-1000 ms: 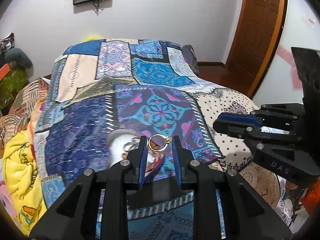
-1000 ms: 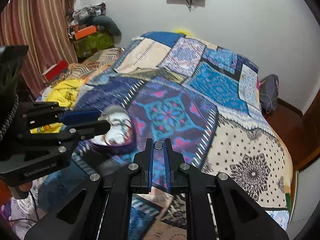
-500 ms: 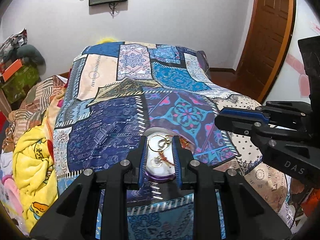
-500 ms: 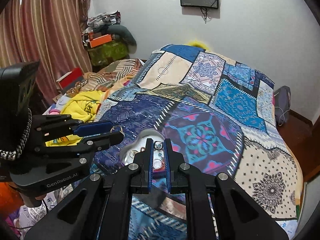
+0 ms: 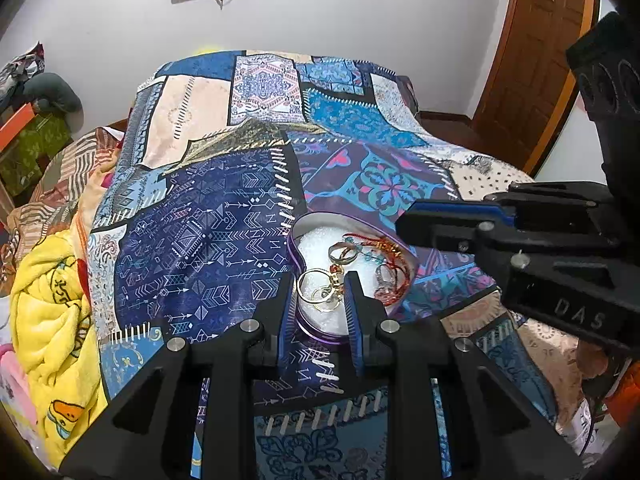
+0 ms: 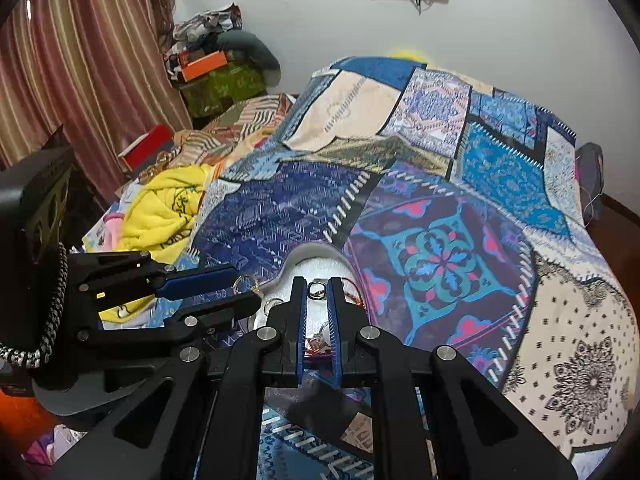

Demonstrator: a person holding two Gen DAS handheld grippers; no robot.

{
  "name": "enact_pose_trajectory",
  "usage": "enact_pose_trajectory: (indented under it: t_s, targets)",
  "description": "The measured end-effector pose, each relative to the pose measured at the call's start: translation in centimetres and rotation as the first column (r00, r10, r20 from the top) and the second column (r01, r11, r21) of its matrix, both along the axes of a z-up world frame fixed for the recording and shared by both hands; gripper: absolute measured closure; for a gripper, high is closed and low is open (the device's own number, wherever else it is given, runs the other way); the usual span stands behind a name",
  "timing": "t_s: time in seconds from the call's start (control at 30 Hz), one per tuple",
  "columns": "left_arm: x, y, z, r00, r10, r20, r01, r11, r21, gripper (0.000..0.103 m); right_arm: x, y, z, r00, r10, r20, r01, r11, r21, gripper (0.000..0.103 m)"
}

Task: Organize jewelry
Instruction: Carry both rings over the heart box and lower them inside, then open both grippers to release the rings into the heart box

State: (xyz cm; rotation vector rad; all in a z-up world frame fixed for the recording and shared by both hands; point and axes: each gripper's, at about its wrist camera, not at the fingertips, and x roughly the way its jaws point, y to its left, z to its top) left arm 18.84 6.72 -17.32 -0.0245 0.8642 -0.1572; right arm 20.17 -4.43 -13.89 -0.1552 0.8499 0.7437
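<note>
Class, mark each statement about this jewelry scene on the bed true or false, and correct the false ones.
1. The left gripper holds large gold hoop earrings. True.
2. The right gripper is wide open and empty. False: it is shut on a small silver ring.
3. The heart-shaped purple-rimmed box with white foam lining is empty. False: rings and red thread bracelets already lie in it.
4. The box sits on a patchwork patterned bedspread. True.
5. A yellow blanket lies at one side of the bed. True.
</note>
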Motion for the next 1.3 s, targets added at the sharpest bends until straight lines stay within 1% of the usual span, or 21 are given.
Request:
enact_pose_trajectory:
  t_s: [0.2,0.47,0.67,0.8,0.9,0.97,1.1,1.23,1.3]
  targets:
    - [1.2,0.3,-0.2,1.0,-0.007,0.0,0.007,1.0,-0.013,0.08,0.3,0.3,-1.4,0.999,0.016,-0.031,-0.017,1.0,-0.012,0.094]
    - [1.9,0.1,-0.7,1.0,-0.02,-0.008,0.019,1.0,-0.019,0.08,0.6,0.6,-2.5,0.997,0.049,-0.053,-0.05,0.998,-0.03,0.094]
    - [1.8,0.2,-1.0,0.999,-0.025,-0.022,0.024,0.999,-0.028,0.08,1.2,0.5,-2.8,0.997,0.041,-0.065,-0.043,0.999,-0.028,0.094]
    - [1.8,0.4,-1.2,0.999,-0.025,-0.033,0.023,0.999,-0.048,0.08,1.5,0.3,-2.8,0.996,0.037,-0.084,-0.039,0.999,-0.024,0.094]
    - [1.8,0.3,-1.2,0.999,-0.027,-0.032,0.026,0.999,-0.039,0.08,1.4,0.4,-2.8,0.996,0.042,-0.085,-0.046,0.998,-0.034,0.093]
    - [1.7,0.3,-1.1,0.999,-0.028,-0.033,0.026,0.999,-0.037,0.079,1.2,0.4,-2.7,0.996,0.047,-0.076,-0.051,0.998,-0.045,0.092]
    - [1.4,0.4,-0.6,1.0,-0.018,-0.023,0.018,0.999,-0.027,0.076,0.8,0.5,-2.3,0.997,0.048,-0.052,-0.051,0.997,-0.056,0.082]
    - [0.9,0.6,0.1,1.0,-0.012,-0.006,0.012,1.0,-0.026,0.075,0.6,0.2,-1.8,0.999,0.039,-0.037,-0.041,0.998,-0.057,0.081]
    - [0.5,0.6,0.6,1.0,-0.007,0.01,0.007,1.0,-0.011,0.075,0.5,0.1,-1.5,0.999,0.03,-0.026,-0.032,0.998,-0.06,0.081]
